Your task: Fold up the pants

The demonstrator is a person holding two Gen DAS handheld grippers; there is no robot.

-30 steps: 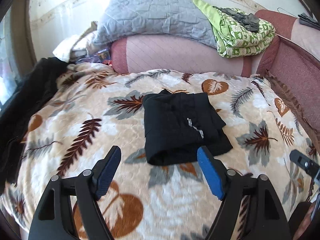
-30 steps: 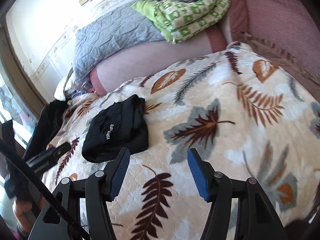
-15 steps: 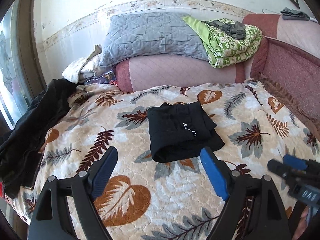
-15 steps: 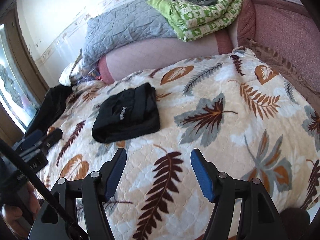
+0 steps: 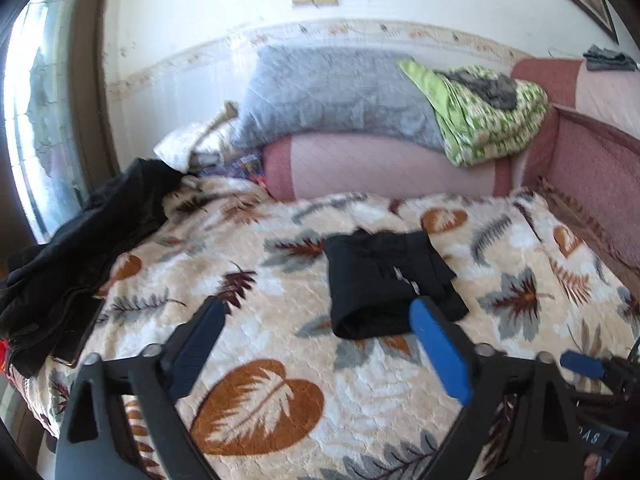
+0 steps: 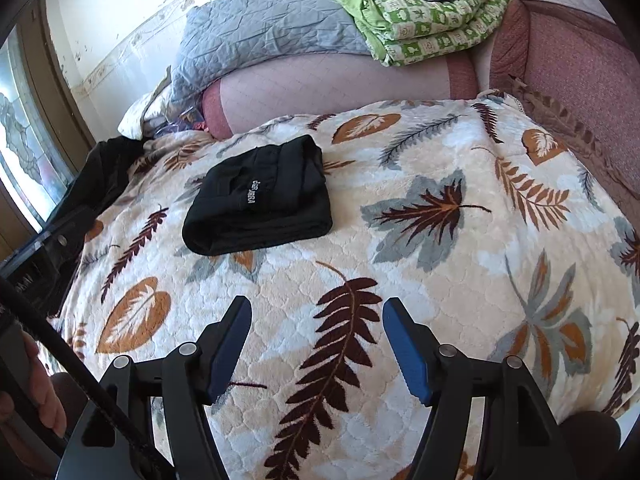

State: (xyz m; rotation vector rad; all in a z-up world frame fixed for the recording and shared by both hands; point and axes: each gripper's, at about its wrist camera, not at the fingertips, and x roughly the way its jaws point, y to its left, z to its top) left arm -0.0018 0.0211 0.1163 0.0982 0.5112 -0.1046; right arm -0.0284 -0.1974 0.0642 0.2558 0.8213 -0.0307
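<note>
The black pants [image 5: 380, 280] lie folded into a small square bundle on the leaf-patterned blanket [image 5: 280, 392], white lettering facing up. They also show in the right wrist view [image 6: 262, 200]. My left gripper [image 5: 320, 316] is open and empty, held above the blanket just in front of the bundle. My right gripper [image 6: 316, 316] is open and empty, well back from the bundle over the blanket [image 6: 460, 280]. Neither gripper touches the pants.
A black garment [image 5: 68, 248] is heaped at the bed's left edge. A grey quilted pillow [image 5: 332, 92] and a green patterned quilt [image 5: 488, 120] rest on the pink bolster [image 5: 380, 164] at the back. A maroon padded side [image 5: 592, 184] runs along the right.
Both grippers have drawn back and risen away from the folded pants, which stay still on the blanket. Both stayed open and empty.
</note>
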